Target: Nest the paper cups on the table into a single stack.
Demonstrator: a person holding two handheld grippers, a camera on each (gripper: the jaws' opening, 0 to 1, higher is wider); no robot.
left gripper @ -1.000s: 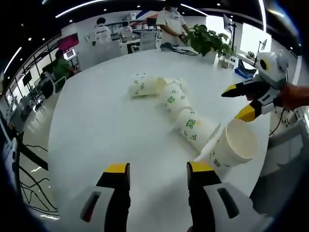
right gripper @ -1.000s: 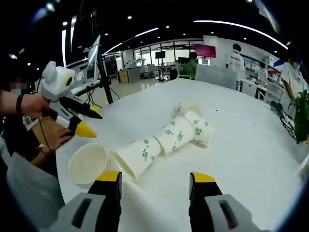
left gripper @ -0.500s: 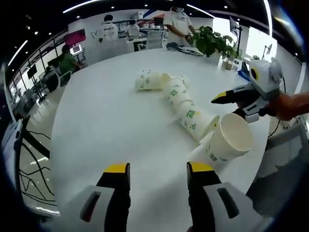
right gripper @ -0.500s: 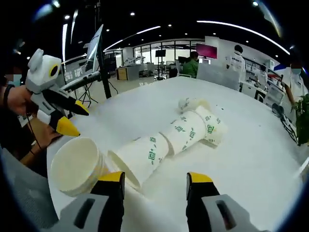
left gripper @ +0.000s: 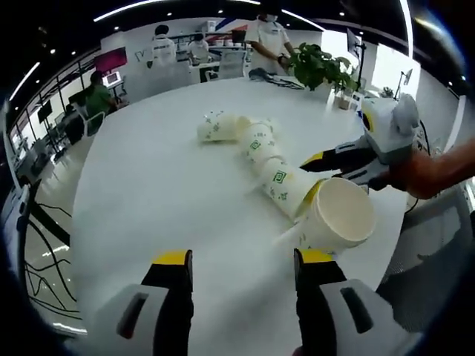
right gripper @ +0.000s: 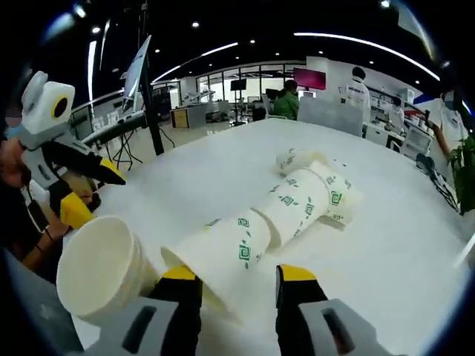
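Paper cups, white with green square logos [left gripper: 280, 184], are lying on their sides in a loose chain across the round white tabletop [left gripper: 148, 185], running from near its middle toward the edge closest to the person. The plain white open-mouthed cup [left gripper: 338, 216] at the near end sits right by that edge, mouth facing out.

What's changed over the last second: the right gripper [right gripper: 236, 276] has slid in along the chain, and its yellow-tipped jaws now sit on either side of the nearest logo cup [right gripper: 226, 252], closer together than before. I can't tell if they're actually squeezing it yet. In the left gripper view that gripper [left gripper: 324, 165] has moved in tight behind the end cup's rim. The left gripper [left gripper: 239, 259] hangs spread open over bare tabletop, holding nothing; from the right gripper view it [right gripper: 89, 189] shows up just past the open-mouthed cup [right gripper: 100, 267].

My read: the grab on that near cup is about to happen, so nesting hasn't really progressed. The cups are only partly tucked into each other and still need pushing together and standing up.
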